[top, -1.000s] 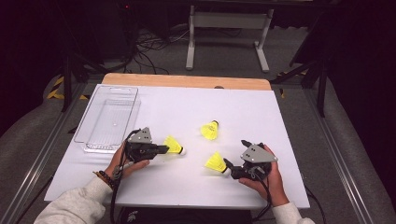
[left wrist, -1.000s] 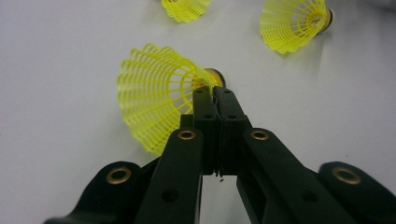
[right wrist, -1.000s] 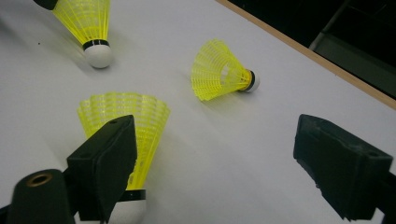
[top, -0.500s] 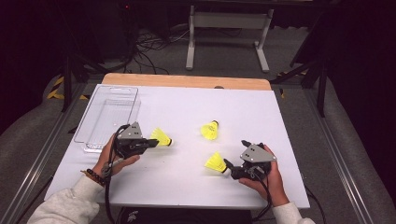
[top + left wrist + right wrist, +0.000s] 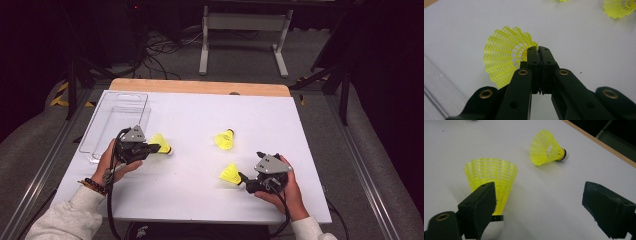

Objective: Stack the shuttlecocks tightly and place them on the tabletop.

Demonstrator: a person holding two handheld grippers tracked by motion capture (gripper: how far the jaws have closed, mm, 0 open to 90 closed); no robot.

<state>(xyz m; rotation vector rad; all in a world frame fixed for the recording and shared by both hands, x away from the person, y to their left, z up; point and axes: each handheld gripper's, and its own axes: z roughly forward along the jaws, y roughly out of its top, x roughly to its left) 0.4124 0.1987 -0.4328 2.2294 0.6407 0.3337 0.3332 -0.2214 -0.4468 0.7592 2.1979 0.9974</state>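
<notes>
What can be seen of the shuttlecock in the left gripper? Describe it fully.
The held shuttlecock is bright yellow, with a flared skirt of what looks like plastic mesh, ribbed and scalloped at the rim. The left gripper is shut on the skirt's narrow end, pads pinching it. In the high view the shuttlecock points right, cork tip away from the hand, over the white table near the clear tray. Whether it touches the table cannot be told.

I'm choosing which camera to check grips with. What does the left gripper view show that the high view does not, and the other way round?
Left gripper view alone: the left tool pinching the yellow mesh skirt of a shuttlecock, jaws shut on its edge. High view alone: the clear plastic tray, the right tool beside another shuttlecock, and both hands. Shared: the white table, the held shuttlecock and a third shuttlecock farther off.
</notes>
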